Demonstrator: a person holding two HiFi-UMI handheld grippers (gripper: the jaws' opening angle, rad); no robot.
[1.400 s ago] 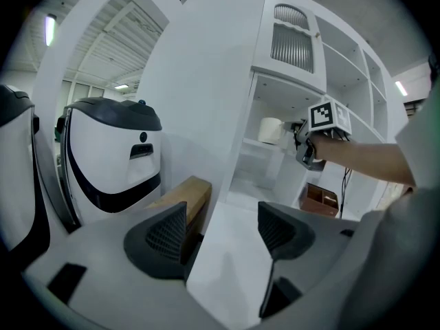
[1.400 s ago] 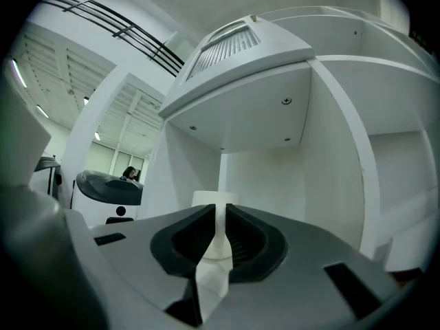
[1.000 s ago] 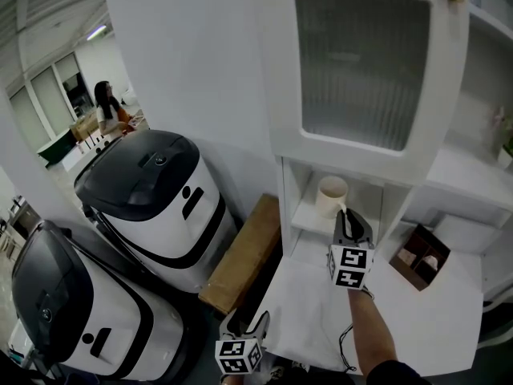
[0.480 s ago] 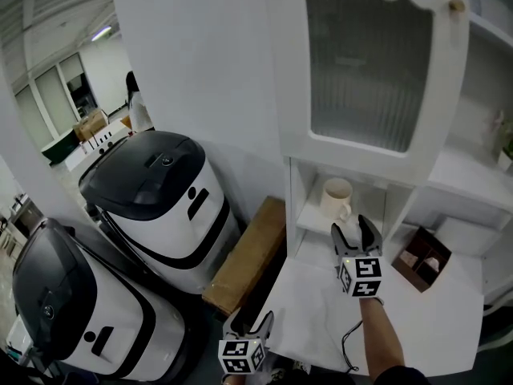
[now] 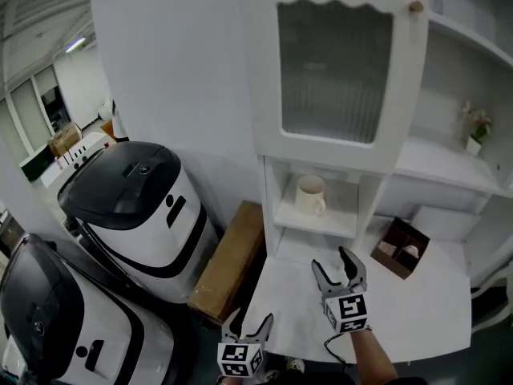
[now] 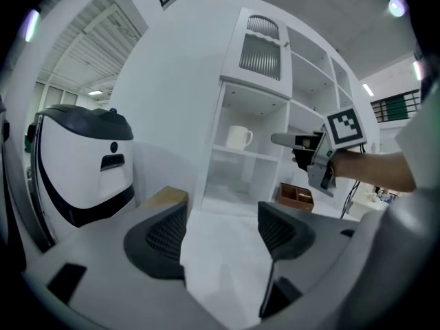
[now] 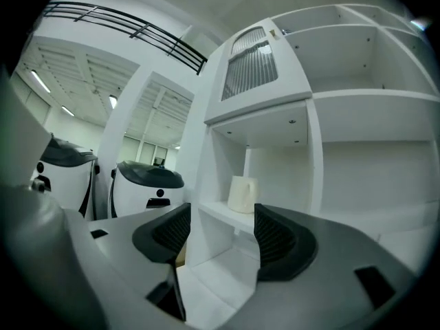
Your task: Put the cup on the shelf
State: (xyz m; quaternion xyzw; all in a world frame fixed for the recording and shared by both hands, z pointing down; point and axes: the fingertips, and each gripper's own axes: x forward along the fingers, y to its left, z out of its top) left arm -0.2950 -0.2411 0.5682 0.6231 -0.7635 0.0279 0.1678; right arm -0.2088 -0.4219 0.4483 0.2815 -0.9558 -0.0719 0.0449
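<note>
A cream cup (image 5: 309,194) with its handle to the right stands upright on the small white shelf (image 5: 314,218) under the glass-fronted door. It also shows as the cup (image 6: 238,137) in the left gripper view and the cup (image 7: 241,194) in the right gripper view. My right gripper (image 5: 340,268) hangs over the white counter, well short of the cup. Its jaws have just been opening, they stand open, and nothing is between them. My left gripper (image 5: 250,327) is low at the counter's near edge, open and empty.
Two white and black machines (image 5: 128,207) stand at the left, with a brown box (image 5: 228,259) between them and the cabinet. A brown compartment box (image 5: 401,247) sits on the counter (image 5: 417,311) to the right. A small plant (image 5: 477,131) is on the upper right shelf.
My right gripper let go of the cup, opened and drew back from the shelf toward me. The cup stays on the shelf. The left gripper shifted only slightly.
</note>
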